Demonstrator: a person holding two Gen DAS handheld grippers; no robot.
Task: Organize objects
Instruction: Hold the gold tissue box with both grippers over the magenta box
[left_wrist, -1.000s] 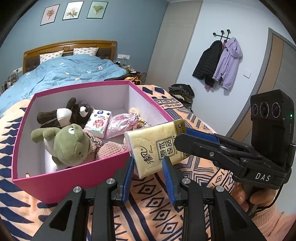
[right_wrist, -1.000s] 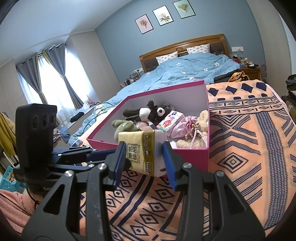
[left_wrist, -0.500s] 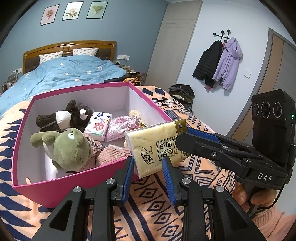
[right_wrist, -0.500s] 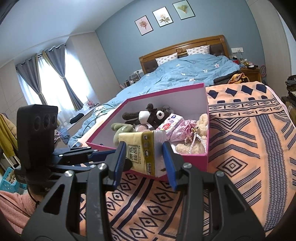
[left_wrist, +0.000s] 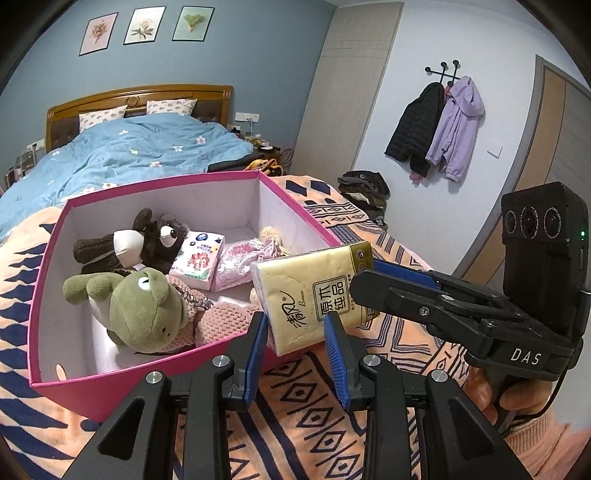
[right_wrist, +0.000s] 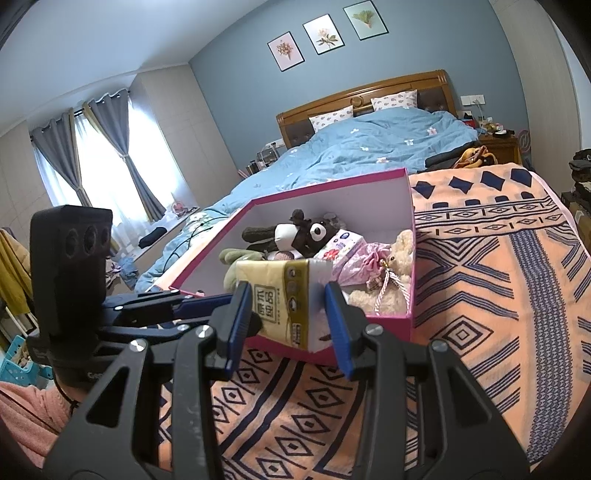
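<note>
A yellow tissue pack is held in the air over the near right corner of the pink box. Both grippers grip it: my left gripper is shut on its lower end, and my right gripper is shut on its other end. The box holds a green frog plush, a brown plush, a small white tissue pack, a pink pouch and a cream bear.
The box sits on an orange patterned blanket. A bed with a blue duvet lies behind. Coats hang on the right wall. Clothes are piled on the floor.
Both grippers with the tissue pack have moved slightly up and toward the box's interior; the pack now overlaps the box's near corner more.
</note>
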